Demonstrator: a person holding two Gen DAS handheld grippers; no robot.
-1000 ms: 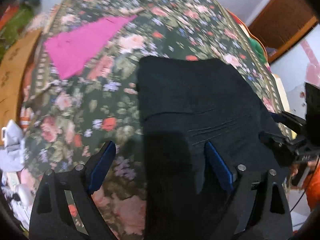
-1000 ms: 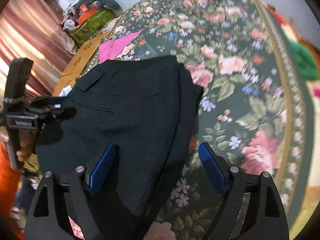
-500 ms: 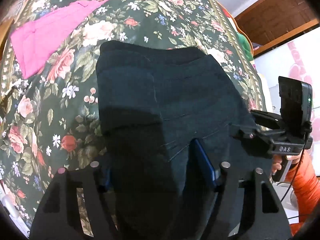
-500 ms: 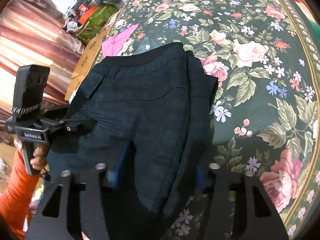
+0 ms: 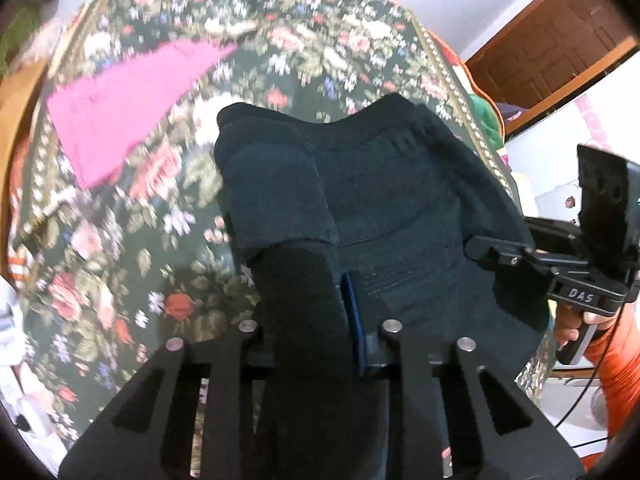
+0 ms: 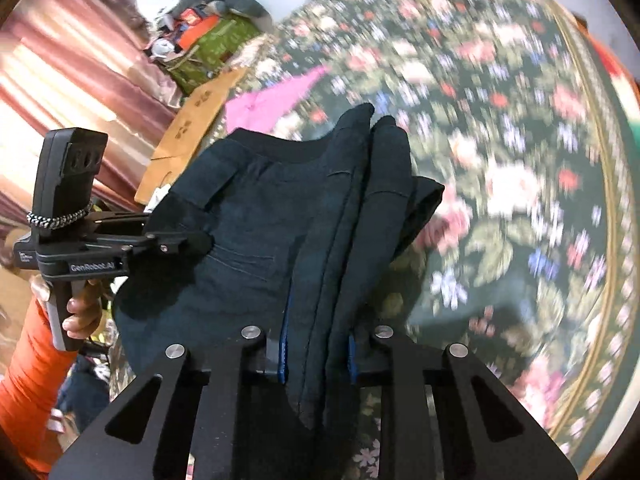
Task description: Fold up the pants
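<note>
From your left wrist camera, your left gripper [image 5: 320, 312] has just been closing and now pinches a thick fold of the dark pants [image 5: 360, 200]; the blue pad on the right finger presses against the cloth, while the other pad is buried in the fabric. Ahead of the jaws the pants bunch up in a heap over the floral bedspread [image 5: 120, 260]. Off to the left beyond the jaws lies a pink cloth [image 5: 120, 104], well apart from the pants. To the right of the jaws your right gripper [image 5: 480, 246] meets the far edge of the same garment.

From your right wrist camera, your right gripper [image 6: 316, 348] has likewise just been closing, and both blue pads clamp several stacked layers of the pants [image 6: 260, 208]. The layers run straight ahead from between the jaws, their edges standing in ridges. Left of the jaws your left gripper [image 6: 184, 242] touches the garment's side, held by a hand [image 6: 80, 308] in an orange sleeve [image 6: 28, 384]. The bedspread [image 6: 500, 180] fills the right, blurred.
</note>
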